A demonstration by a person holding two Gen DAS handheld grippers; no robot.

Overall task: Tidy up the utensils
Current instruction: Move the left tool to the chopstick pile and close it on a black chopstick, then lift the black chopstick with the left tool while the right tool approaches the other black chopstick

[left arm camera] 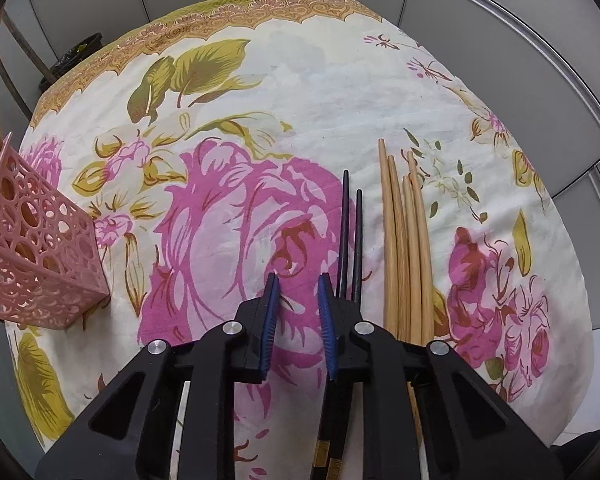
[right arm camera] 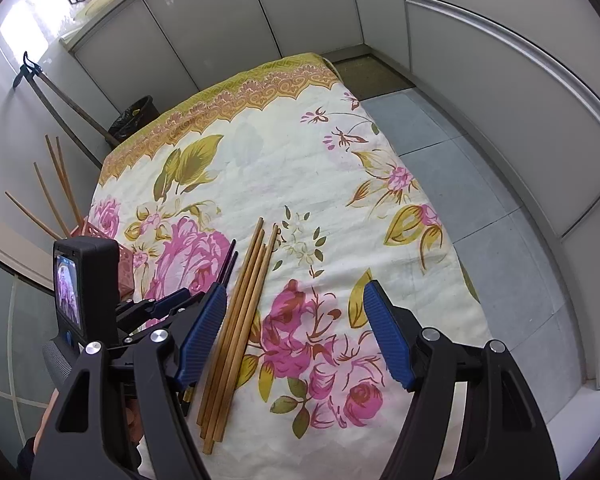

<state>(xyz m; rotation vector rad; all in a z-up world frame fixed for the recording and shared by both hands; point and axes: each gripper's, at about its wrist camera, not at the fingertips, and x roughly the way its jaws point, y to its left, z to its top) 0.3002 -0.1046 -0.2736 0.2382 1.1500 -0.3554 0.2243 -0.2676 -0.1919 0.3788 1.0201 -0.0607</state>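
Several wooden chopsticks (left arm camera: pixel 406 240) lie side by side on the floral tablecloth (left arm camera: pixel 320 92); they also show in the right wrist view (right arm camera: pixel 240 316). Two black chopsticks (left arm camera: pixel 350 232) lie just left of them, dark tips visible in the right wrist view (right arm camera: pixel 226 266). My left gripper (left arm camera: pixel 298 280) is open and empty, just left of the black pair, its right finger over their near ends. A pink perforated holder (left arm camera: pixel 32 244) stands at the table's left edge, with several wooden chopsticks (right arm camera: pixel 56 196) standing in it. My right gripper (right arm camera: pixel 296 292) is wide open and empty above the wooden chopsticks.
The left gripper's body and camera (right arm camera: pixel 80 280) sit at the left of the right wrist view. A black bin (right arm camera: pixel 136 118) and a long-handled tool (right arm camera: pixel 60 96) stand beyond the table's far left. Grey cabinet panels (right arm camera: pixel 480 64) surround the table; tiled floor (right arm camera: pixel 480 208) lies to the right.
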